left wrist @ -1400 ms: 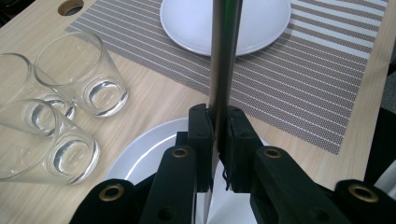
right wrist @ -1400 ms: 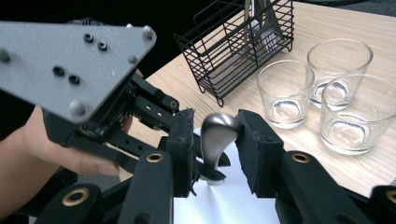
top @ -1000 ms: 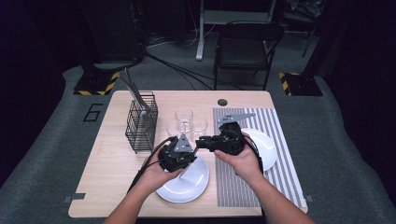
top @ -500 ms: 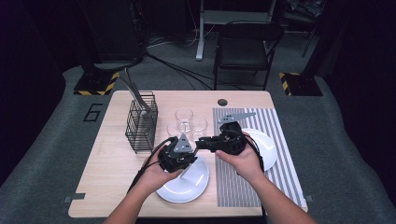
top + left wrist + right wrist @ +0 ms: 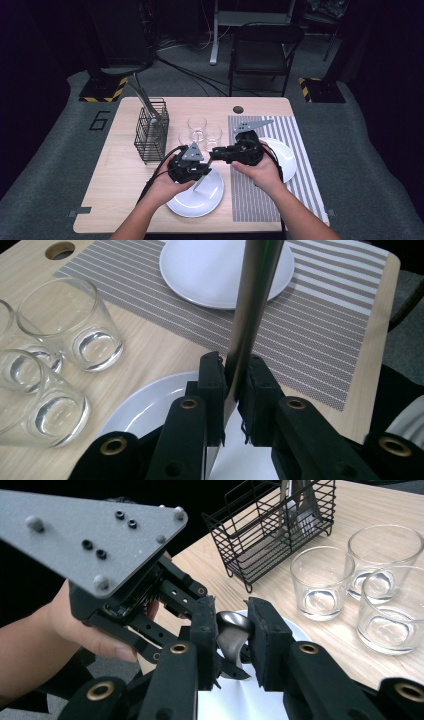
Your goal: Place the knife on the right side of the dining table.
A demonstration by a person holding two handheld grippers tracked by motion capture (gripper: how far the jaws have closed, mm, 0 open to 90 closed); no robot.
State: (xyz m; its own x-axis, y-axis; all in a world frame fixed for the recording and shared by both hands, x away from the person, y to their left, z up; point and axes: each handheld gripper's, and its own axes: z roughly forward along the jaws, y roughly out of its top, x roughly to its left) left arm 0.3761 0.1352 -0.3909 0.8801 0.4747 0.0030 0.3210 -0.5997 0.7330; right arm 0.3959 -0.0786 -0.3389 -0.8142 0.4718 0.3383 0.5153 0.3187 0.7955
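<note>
Cutlery changes hands mid-air: a spoon (image 5: 231,630) sits between both grippers above the near plate (image 5: 196,199). Left gripper (image 5: 235,390), its jaws just easing apart, stands narrow around the handle; right gripper (image 5: 231,635) pinches the bowl. Setting it down remains.

Steel spoon (image 5: 248,315), tilted, above white plate (image 5: 150,400)

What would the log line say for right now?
left gripper: shut on shiny metal spoon | right gripper: shut on same spoon | spoon: held over round white plate
</note>
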